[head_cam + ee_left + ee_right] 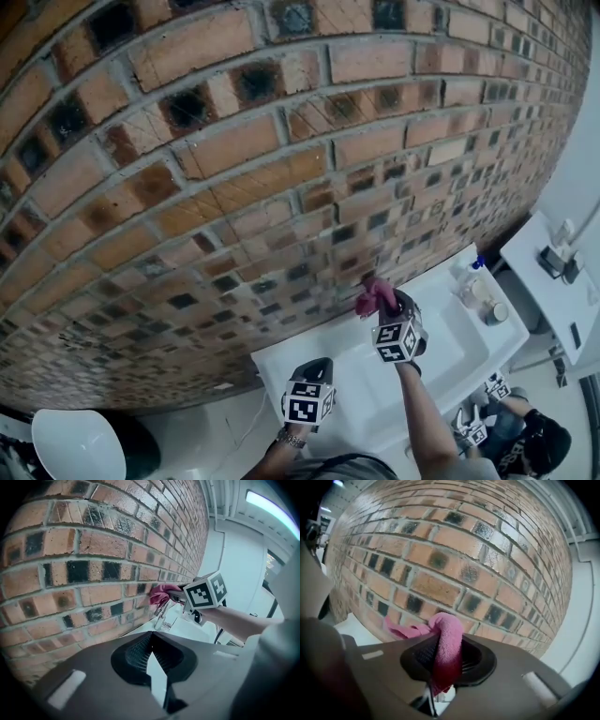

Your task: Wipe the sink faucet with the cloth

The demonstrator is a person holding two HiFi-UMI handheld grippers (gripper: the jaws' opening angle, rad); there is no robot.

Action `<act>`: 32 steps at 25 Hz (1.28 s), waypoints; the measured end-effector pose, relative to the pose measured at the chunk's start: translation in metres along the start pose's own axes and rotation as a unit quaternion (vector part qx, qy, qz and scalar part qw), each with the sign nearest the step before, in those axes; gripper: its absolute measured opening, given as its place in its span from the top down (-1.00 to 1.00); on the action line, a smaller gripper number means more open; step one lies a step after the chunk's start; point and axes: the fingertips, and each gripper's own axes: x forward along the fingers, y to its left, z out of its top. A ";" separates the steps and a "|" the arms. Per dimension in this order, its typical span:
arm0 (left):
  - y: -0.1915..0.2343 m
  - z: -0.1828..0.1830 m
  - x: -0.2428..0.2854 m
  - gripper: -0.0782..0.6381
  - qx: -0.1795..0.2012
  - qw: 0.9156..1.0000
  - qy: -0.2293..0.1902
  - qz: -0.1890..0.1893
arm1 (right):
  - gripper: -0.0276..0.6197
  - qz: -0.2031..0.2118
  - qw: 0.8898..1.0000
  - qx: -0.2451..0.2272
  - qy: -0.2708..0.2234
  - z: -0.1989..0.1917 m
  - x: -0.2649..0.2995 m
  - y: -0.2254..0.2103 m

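A pink cloth is bunched against the brick wall at the back of the white sink. My right gripper is shut on it. In the right gripper view the cloth hangs folded between the jaws of that gripper. The left gripper view shows the chrome faucet upright just under the cloth, its top covered. My left gripper hovers over the sink's left end, away from the faucet. Its jaws are together with nothing held.
The brick wall rises directly behind the sink. Soap bottles stand on the sink's right end. A white counter lies further right, a white bowl at lower left. A person with marker cubes is at lower right.
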 end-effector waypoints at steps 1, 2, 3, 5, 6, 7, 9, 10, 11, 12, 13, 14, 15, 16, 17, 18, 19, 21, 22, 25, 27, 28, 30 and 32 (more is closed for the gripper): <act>0.002 -0.002 0.000 0.73 -0.003 1.000 0.001 0.002 | 0.71 -0.014 1.000 0.009 0.005 -0.003 0.001 -0.009; 0.004 -0.003 -0.001 0.73 -0.006 1.000 0.002 0.004 | 0.71 -0.026 0.999 0.023 0.011 -0.009 0.002 -0.019; 0.006 -0.004 -0.001 0.73 -0.008 1.000 0.003 0.006 | 0.71 -0.037 0.998 0.038 0.018 -0.017 0.004 -0.030; 0.010 -0.005 -0.001 0.73 -0.011 1.000 0.005 0.009 | 0.71 -0.059 0.995 0.060 0.053 -0.043 0.008 -0.051; 0.011 -0.006 -0.001 0.73 -0.012 1.000 0.006 0.010 | 0.71 -0.064 0.993 0.067 0.077 -0.061 0.011 -0.056; 0.012 -0.006 -0.001 0.73 -0.013 1.000 0.007 0.010 | 0.72 -0.062 0.991 0.070 0.101 -0.081 0.014 -0.057; 0.013 -0.005 0.001 0.73 -0.012 1.000 0.008 0.011 | 0.72 -0.042 0.987 0.065 0.144 -0.117 0.023 -0.044; 0.013 -0.003 0.002 0.73 -0.012 1.000 0.008 0.011 | 0.72 -0.030 0.985 0.059 0.162 -0.131 0.028 -0.033; 0.012 -0.002 0.003 0.73 -0.011 1.000 0.008 0.010 | 0.71 -0.021 0.983 0.054 0.175 -0.142 0.033 -0.022; 0.010 -0.001 0.004 0.73 -0.010 1.000 0.008 0.009 | 0.71 -0.018 0.982 0.051 0.183 -0.149 0.038 -0.013; 0.008 0.000 0.006 0.73 -0.008 1.000 0.008 0.006 | 0.71 -0.019 0.981 0.052 0.188 -0.153 0.041 -0.007; 0.005 0.001 0.007 0.73 -0.006 1.000 0.009 0.004 | 0.71 -0.021 0.980 0.056 0.192 -0.157 0.044 -0.003; 0.003 0.000 0.009 0.73 -0.003 1.000 0.010 0.002 | 0.71 -0.016 0.978 0.062 0.198 -0.160 0.047 0.003; 0.002 -0.001 0.011 0.73 -0.001 1.000 0.012 0.001 | 0.72 0.001 0.977 0.064 0.206 -0.164 0.049 0.013; 0.000 -0.003 0.012 0.73 0.000 1.000 0.016 0.000 | 0.72 0.027 0.975 0.060 0.214 -0.169 0.049 0.026; -0.001 -0.005 0.013 0.73 0.001 1.000 0.019 -0.002 | 0.72 0.054 0.973 0.051 0.218 -0.173 0.048 0.040; -0.003 -0.007 0.014 0.73 0.002 1.000 0.021 -0.004 | 0.72 0.074 0.972 0.040 0.218 -0.175 0.044 0.051; -0.006 -0.008 0.015 0.73 0.004 1.000 0.023 -0.008 | 0.72 0.085 0.975 0.042 0.201 -0.169 0.034 0.054; -0.006 -0.008 0.015 0.73 0.004 1.000 0.022 -0.008 | 0.72 0.075 0.979 0.050 0.184 -0.160 0.031 0.048; -0.002 -0.009 0.016 0.73 0.004 1.000 0.024 -0.004 | 0.72 0.042 0.988 0.044 0.144 -0.133 0.036 0.032; -0.002 -0.011 0.016 0.73 0.003 1.000 0.027 -0.004 | 0.72 0.047 0.988 0.021 0.146 -0.132 0.044 0.038; -0.003 -0.012 0.017 0.73 0.003 1.000 0.027 -0.005 | 0.72 0.057 0.986 0.011 0.153 -0.136 0.047 0.043; -0.004 -0.012 0.018 0.73 0.004 1.000 0.027 -0.008 | 0.72 0.094 0.979 0.001 0.180 -0.152 0.056 0.058; -0.003 -0.011 0.019 0.73 0.005 1.000 0.025 -0.009 | 0.72 0.139 0.967 -0.009 0.213 -0.172 0.063 0.079</act>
